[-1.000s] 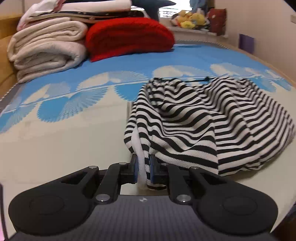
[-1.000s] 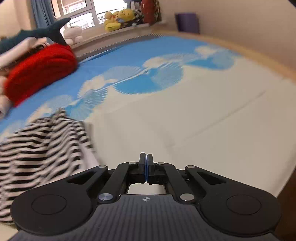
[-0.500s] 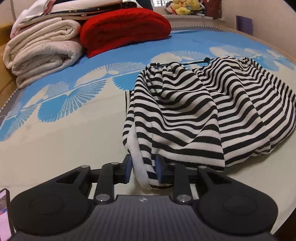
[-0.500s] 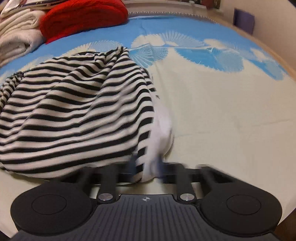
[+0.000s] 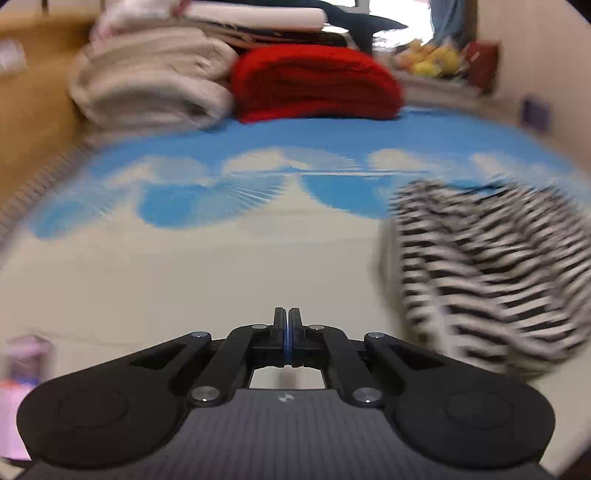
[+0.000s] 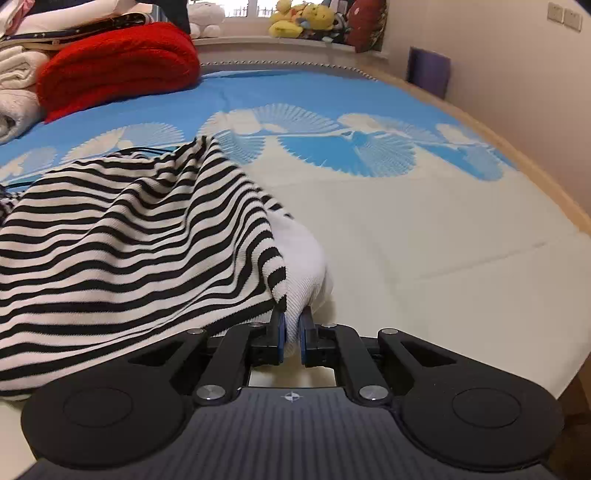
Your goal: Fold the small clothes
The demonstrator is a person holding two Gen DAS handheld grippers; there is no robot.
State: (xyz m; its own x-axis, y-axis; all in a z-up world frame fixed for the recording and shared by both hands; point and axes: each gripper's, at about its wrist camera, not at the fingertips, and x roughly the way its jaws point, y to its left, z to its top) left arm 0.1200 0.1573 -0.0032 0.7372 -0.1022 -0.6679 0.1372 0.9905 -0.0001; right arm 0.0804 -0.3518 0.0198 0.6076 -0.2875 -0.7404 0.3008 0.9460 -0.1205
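Note:
A black-and-white striped garment (image 6: 129, 236) lies rumpled on the blue-and-cream bed cover (image 6: 424, 229). My right gripper (image 6: 291, 338) is shut on the garment's near right corner, where white lining shows between the pads. In the left wrist view the same garment (image 5: 495, 266) sits blurred at the right. My left gripper (image 5: 287, 341) is shut and empty, over bare cover to the left of the garment.
A red folded blanket (image 5: 317, 85) and stacked cream towels (image 5: 147, 85) lie at the far left of the bed. Plush toys (image 6: 303, 22) sit on the windowsill. A wall runs along the bed's right side (image 6: 517, 92). A pink object (image 5: 18, 384) shows at the left edge.
My left gripper let go of the garment's left corner, closed and swung left. My right gripper came to the garment's right corner and closed on it.

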